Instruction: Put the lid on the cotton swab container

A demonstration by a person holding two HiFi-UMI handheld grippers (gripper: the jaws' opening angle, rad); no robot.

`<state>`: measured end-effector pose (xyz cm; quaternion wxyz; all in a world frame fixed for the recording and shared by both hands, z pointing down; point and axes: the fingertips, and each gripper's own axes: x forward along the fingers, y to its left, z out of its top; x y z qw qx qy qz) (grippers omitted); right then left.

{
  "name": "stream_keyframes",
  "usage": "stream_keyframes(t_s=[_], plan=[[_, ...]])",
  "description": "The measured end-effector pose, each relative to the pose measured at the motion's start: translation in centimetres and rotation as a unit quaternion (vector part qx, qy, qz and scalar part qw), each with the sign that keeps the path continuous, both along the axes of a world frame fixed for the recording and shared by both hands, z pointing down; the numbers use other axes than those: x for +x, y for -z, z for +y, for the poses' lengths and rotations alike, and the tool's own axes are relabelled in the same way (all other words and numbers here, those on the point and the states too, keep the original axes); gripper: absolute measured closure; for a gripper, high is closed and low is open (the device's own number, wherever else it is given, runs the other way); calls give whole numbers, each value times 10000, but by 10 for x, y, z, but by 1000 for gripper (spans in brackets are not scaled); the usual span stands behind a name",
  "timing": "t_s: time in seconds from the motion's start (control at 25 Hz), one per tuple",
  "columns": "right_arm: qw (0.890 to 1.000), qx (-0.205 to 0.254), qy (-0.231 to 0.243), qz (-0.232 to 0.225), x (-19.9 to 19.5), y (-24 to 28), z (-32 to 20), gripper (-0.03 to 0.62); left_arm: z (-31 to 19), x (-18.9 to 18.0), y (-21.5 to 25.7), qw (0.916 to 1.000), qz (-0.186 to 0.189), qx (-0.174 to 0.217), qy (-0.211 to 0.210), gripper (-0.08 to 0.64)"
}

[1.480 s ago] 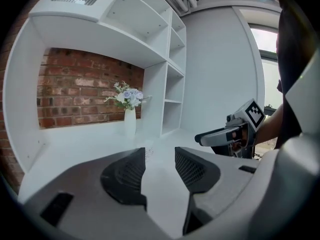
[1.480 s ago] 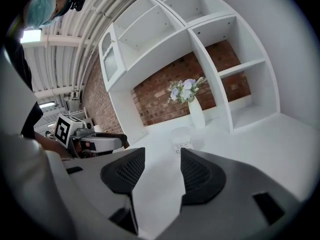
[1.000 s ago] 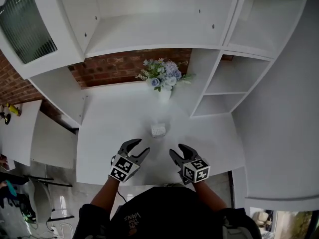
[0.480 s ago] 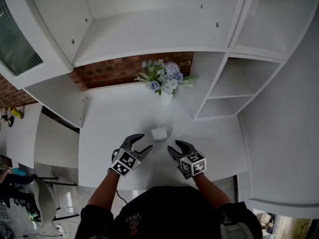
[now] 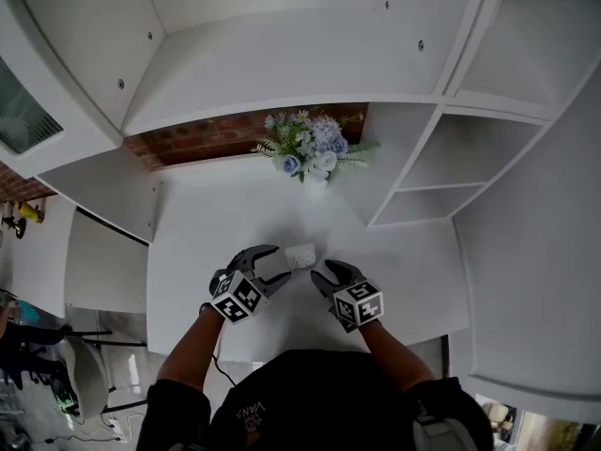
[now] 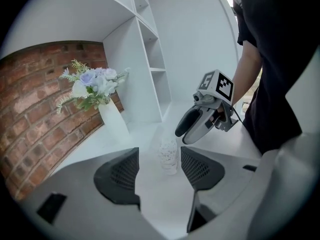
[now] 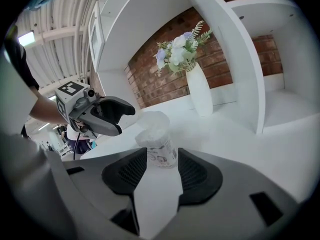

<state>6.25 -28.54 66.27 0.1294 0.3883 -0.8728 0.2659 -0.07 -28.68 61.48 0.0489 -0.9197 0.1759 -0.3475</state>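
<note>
The cotton swab container [image 5: 300, 255], a small clear tub packed with white swabs, stands upright on the white table [image 5: 216, 224]. Its top looks hazy, and I cannot make out a separate lid. My left gripper [image 5: 280, 264] is just left of it with its jaws opening and nothing between the pads. My right gripper [image 5: 321, 272] is just right of it, its jaws closing slightly but still wide and empty. In the left gripper view the container [image 6: 169, 156] sits just beyond my left gripper [image 6: 159, 156]. In the right gripper view the container [image 7: 157, 141] stands just ahead of my right gripper [image 7: 162, 156].
A white vase of blue and white flowers [image 5: 310, 153] stands at the back against the brick wall [image 5: 207, 134]. White shelf compartments [image 5: 423, 181] rise at the right, and a cabinet hangs overhead. The table's front edge runs just behind both grippers.
Both grippers have moved forward and inward, closing in on the container from either side. The left jaws have spread wider.
</note>
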Motion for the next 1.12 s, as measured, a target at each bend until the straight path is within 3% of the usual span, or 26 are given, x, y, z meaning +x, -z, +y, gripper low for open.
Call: stream_keyframes(t_s=[0.44, 0.84, 1.12], plan=[[9999, -159, -62, 3, -2, -7, -8, 422, 3, 12, -9, 9946, -649, 218, -779, 308], [9992, -121, -340, -161, 17, 8, -12, 442, 13, 19, -15, 9941, -650, 150, -851, 308], [9977, 271, -483, -383, 22, 46, -27, 472, 21, 22, -19, 9958, -548, 52, -735, 308]])
